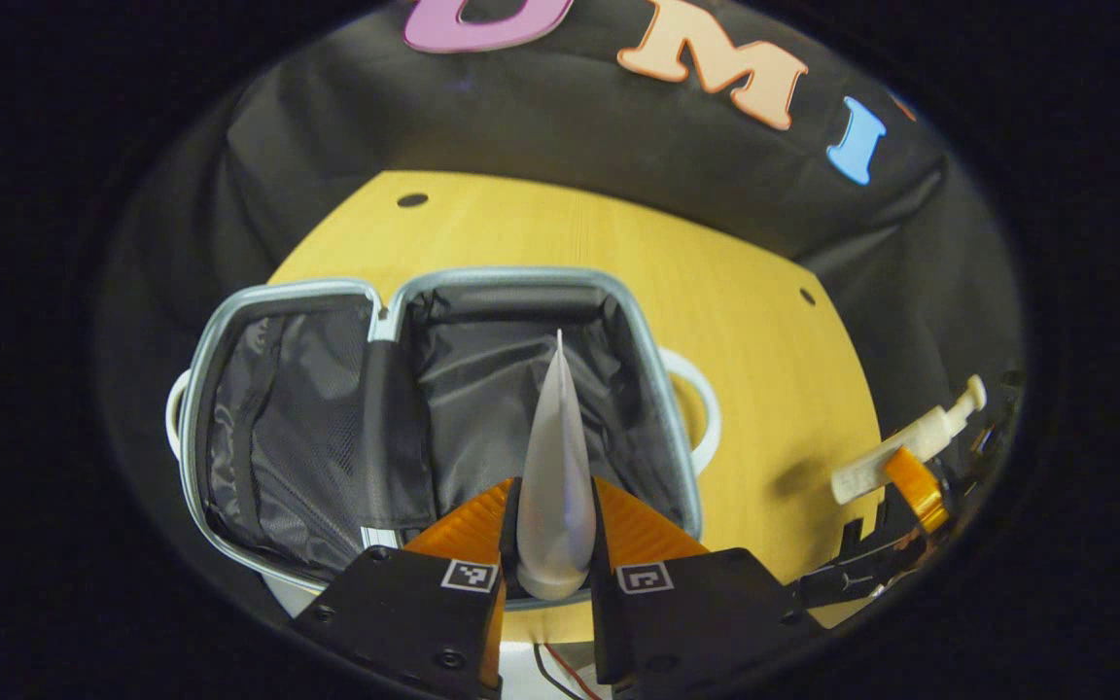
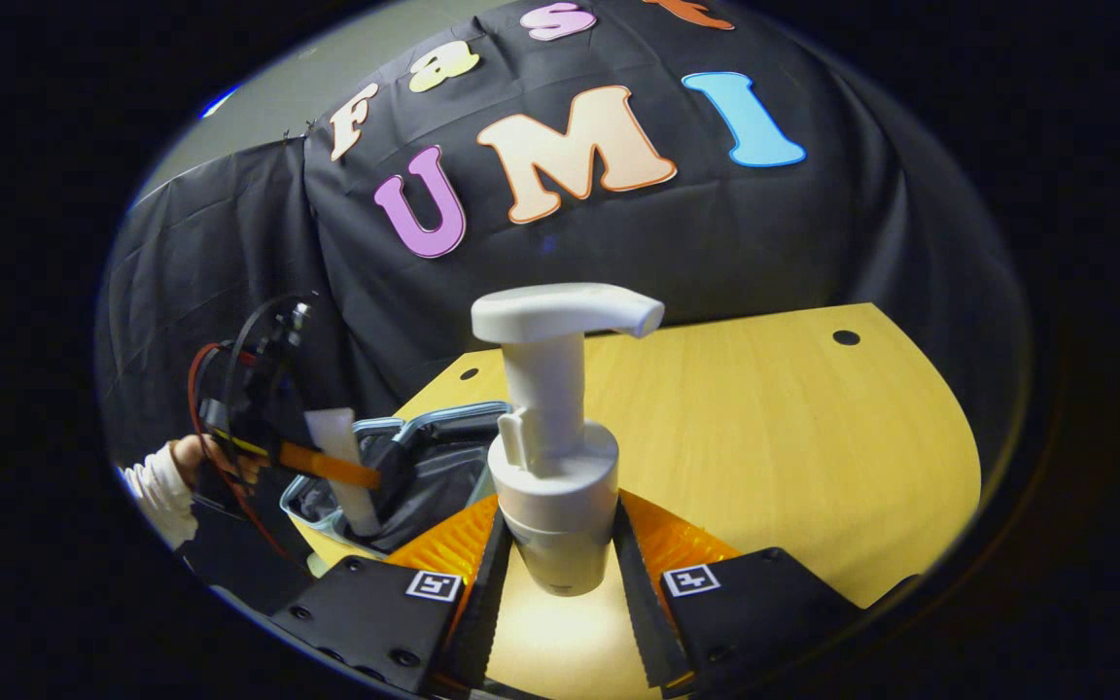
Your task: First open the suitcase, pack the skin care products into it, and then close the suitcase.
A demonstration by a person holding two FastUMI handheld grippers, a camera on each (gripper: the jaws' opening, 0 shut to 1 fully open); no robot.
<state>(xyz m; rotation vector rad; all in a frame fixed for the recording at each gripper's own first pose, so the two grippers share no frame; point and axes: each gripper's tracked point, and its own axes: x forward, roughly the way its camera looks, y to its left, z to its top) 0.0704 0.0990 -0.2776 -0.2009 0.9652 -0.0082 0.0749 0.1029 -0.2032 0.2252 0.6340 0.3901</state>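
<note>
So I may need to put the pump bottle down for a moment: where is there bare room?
The wooden table lies bare between the open suitcase and the booth wall. Inside, both lined halves look empty. It is crowded at the suitcase's near rim, where the left tongs hold a tube; the right tongs grip the pump bottle.
</note>
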